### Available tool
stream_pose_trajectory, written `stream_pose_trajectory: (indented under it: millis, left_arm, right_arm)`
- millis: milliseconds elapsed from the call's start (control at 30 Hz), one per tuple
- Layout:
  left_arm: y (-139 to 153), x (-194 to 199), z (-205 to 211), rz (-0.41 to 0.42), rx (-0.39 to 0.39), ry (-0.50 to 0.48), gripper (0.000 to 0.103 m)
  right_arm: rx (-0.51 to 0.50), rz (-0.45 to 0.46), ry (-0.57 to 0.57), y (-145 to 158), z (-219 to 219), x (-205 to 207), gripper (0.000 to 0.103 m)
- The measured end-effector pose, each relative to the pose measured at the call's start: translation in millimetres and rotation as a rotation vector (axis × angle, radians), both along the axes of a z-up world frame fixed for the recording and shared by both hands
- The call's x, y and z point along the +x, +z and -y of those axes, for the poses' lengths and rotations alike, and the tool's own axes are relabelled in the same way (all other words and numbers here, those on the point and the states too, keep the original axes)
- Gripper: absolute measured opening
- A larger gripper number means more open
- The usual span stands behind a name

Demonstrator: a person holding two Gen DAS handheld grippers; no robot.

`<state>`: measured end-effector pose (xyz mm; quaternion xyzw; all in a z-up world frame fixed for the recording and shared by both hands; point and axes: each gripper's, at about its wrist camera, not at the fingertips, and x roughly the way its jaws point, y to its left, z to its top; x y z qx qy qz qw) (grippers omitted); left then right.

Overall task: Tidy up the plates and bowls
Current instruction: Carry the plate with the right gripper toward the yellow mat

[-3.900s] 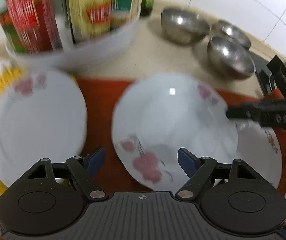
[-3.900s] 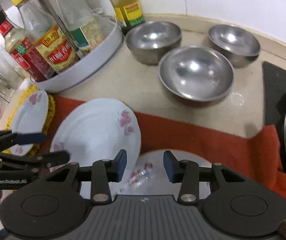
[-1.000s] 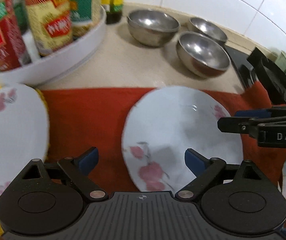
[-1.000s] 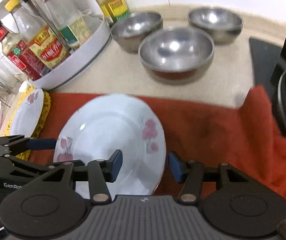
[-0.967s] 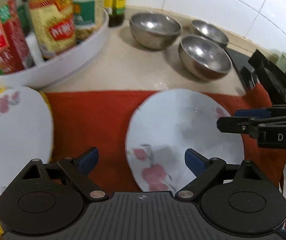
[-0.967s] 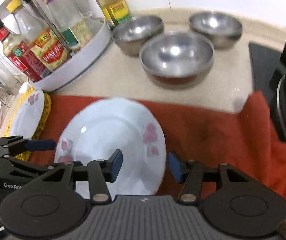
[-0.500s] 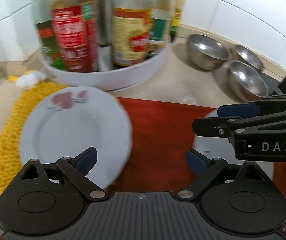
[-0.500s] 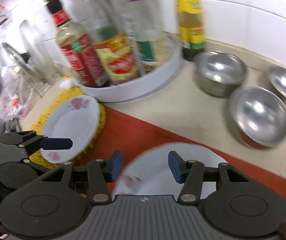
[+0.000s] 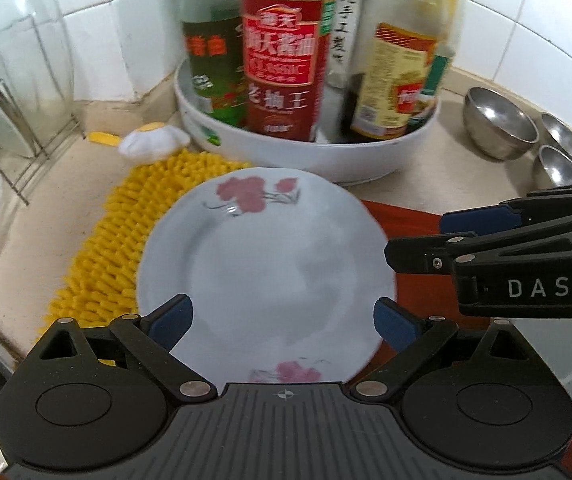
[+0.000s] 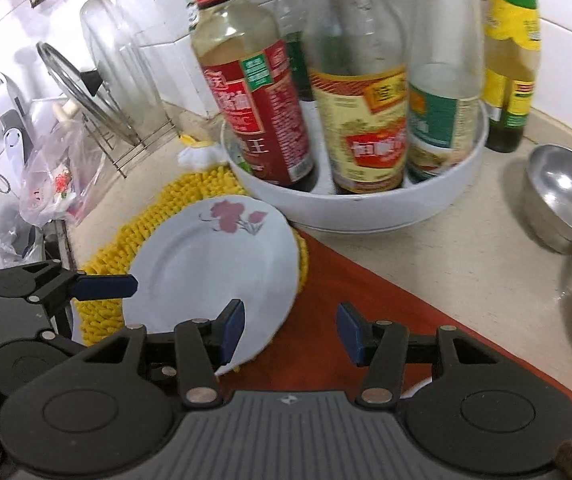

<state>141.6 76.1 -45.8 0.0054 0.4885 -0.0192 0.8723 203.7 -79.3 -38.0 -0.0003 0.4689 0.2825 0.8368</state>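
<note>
— Where is the flowered plate?

— It lies on the yellow mat at the left of the counter, just in front of the white tray of sauce bottles. A second plate shows at the near right on the red cloth.

— And the left gripper?

— Above the flowered plate, its jaws spread wide after just opening further, nothing pinched between them.

— The right gripper?

— It hangs over the red cloth, jaws partly spread and empty. The steel bowls stand at the far right.
</note>
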Motion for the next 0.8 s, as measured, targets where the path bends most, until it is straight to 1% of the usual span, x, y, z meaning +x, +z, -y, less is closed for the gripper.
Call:
stream_pose_trajectory:
  millis: [100, 233, 533, 667, 800]
  left_arm:
    - [-2.5, 4.4, -7.3, -0.008, 0.006, 0.008, 0.099]
    - [-9.0, 12.0, -13.9, -0.021, 0.035, 0.019, 0.099]
    - [-20.1, 25.7, -25.0, -0.049, 0.02, 0.021, 0.099]
    - [-22.6, 29.4, -26.3, -0.045, 0.03, 0.008, 0.101]
    - [-23.1, 31.8, -32.0, -0.039, 0.022, 0.0, 0.102]
  right_arm:
    - [-0.006, -0.012, -0.001, -3.7, -9.5, 5.8, 0.048]
    - [-0.018, -0.027, -0.003, -9.2, -16.9, 11.1, 0.048]
    - [-0.028, -0.081, -0.026, -24.5, -27.0, 22.5, 0.048]
    - [-0.032, -0.104, -0.033, -30.1, -29.9, 26.0, 0.048]
    - [-0.03, -0.113, -0.037, -31.7, -32.3, 27.8, 0.048]
